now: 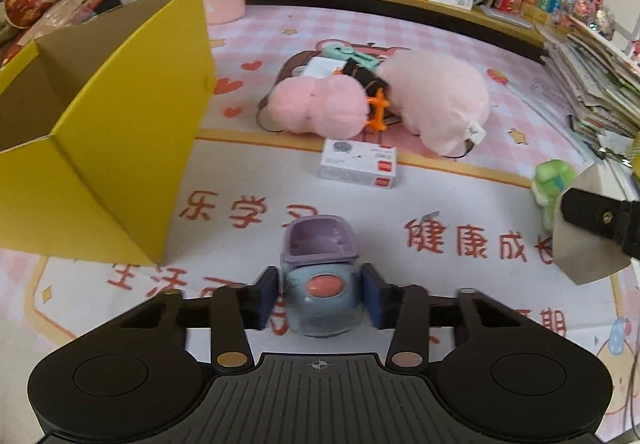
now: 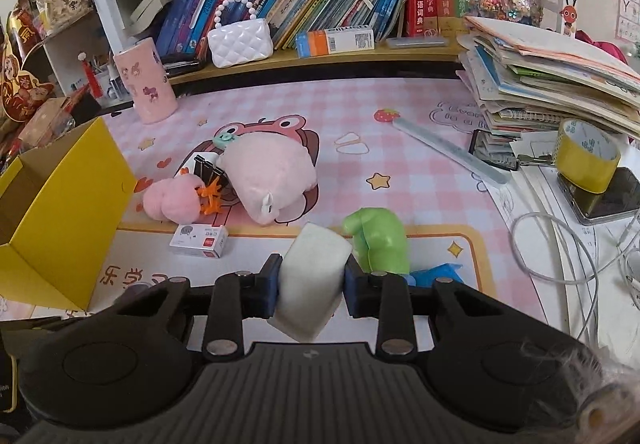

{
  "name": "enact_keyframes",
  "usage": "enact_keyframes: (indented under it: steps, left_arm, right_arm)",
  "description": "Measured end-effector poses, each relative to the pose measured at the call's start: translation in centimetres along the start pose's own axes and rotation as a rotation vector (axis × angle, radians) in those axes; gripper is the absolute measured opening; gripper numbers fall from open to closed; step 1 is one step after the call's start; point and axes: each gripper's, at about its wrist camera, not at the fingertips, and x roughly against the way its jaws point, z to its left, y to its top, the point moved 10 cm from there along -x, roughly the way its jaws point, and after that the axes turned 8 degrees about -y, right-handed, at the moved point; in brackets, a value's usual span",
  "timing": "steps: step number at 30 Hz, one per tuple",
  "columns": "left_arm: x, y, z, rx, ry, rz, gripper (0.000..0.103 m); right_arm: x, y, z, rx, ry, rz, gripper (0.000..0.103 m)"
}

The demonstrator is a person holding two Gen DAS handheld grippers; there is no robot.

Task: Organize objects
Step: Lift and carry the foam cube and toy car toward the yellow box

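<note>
A smooth plastic toy (image 1: 320,284), rounded and pale blue with a coral button and a boxy lilac cup on top, is gripped by the left claw (image 1: 320,298) on the glossy pink-checked mat (image 1: 440,44) covering the tabletop, right over red Chinese lettering that includes 健康成长. A soft white foam-like block (image 2: 310,280) with rounded corners is clenched in the right claw (image 2: 310,286), just beside a shiny green toy (image 2: 380,240). The open yellow cardboard box (image 1: 120,124) is parked at the left, near a small white carton (image 1: 358,164) with a red logo that can't be read.
</note>
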Motion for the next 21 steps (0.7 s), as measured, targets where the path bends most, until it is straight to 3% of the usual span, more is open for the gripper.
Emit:
enact_keyframes:
  steps: [3, 5, 9, 14, 21]
  left_arm:
    - [0.0, 0.1, 0.0, 0.003, -0.007, -0.007, 0.039]
    - [0.3, 0.1, 0.5, 0.055, -0.024, -0.011, 0.039]
    - [2.7, 1.5, 1.5, 0.106, -0.043, -0.097, 0.039]
    - [6.1, 2.8, 1.9, 0.081, -0.060, -0.200, 0.039]
    - [8.7, 1.9, 3.8, 0.082, -0.072, -0.240, 0.039]
  right_arm:
    - [0.0, -0.1, -0.1, -0.006, -0.003, 0.006, 0.030]
    - [0.0, -0.2, -0.1, -0.009, -0.005, 0.009, 0.030]
    - [0.1, -0.4, 0.2, -0.006, -0.003, 0.009, 0.030]
    - [0.3, -1.2, 1.9, 0.019, 0.021, 0.031, 0.030]
    - [1.8, -2.4, 5.4, 0.065, 0.048, 0.038, 0.030]
